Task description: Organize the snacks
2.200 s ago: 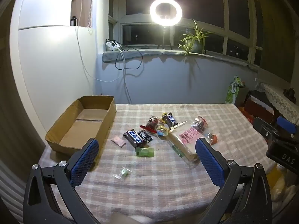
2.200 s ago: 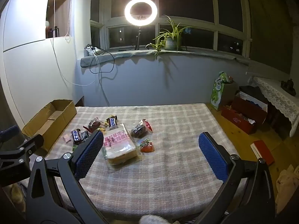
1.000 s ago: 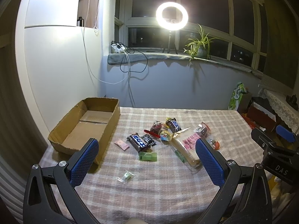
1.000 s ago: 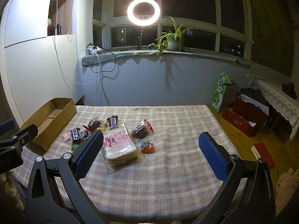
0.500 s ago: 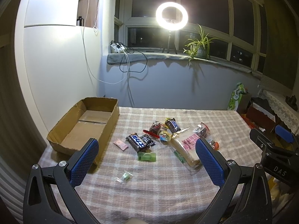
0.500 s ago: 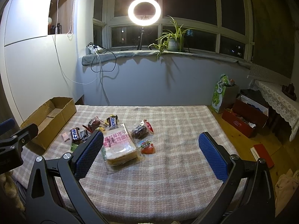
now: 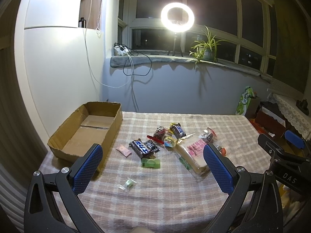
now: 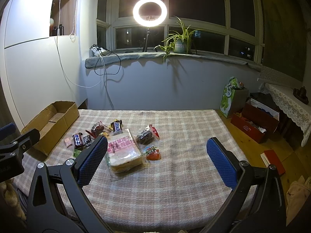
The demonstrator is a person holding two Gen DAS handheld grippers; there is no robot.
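Note:
Several snacks lie in a loose pile on the checked tablecloth [image 7: 175, 194]: a bagged sliced bread [image 7: 191, 155] [image 8: 124, 151], two Snickers bars [image 7: 141, 148] [image 7: 177, 130], a green packet [image 7: 150, 163], a pink sachet [image 7: 123, 150], a small clear-wrapped candy [image 7: 128, 183] and a red-orange snack [image 8: 153, 153]. An open, empty cardboard box [image 7: 87, 130] [image 8: 50, 122] stands at the table's left edge. My left gripper [image 7: 153, 167] is open and empty, held above the near side. My right gripper [image 8: 157, 161] is open and empty, to the right of the pile.
A ring light [image 7: 177, 17] and a potted plant [image 8: 179, 42] stand on the window sill behind the table. Cables [image 7: 134, 71] hang down the wall. Boxes and a green bag [image 8: 231, 99] sit on the floor to the right.
Both grippers have risen and drawn back a little from the table over the last two seconds. The snacks and box have not moved.

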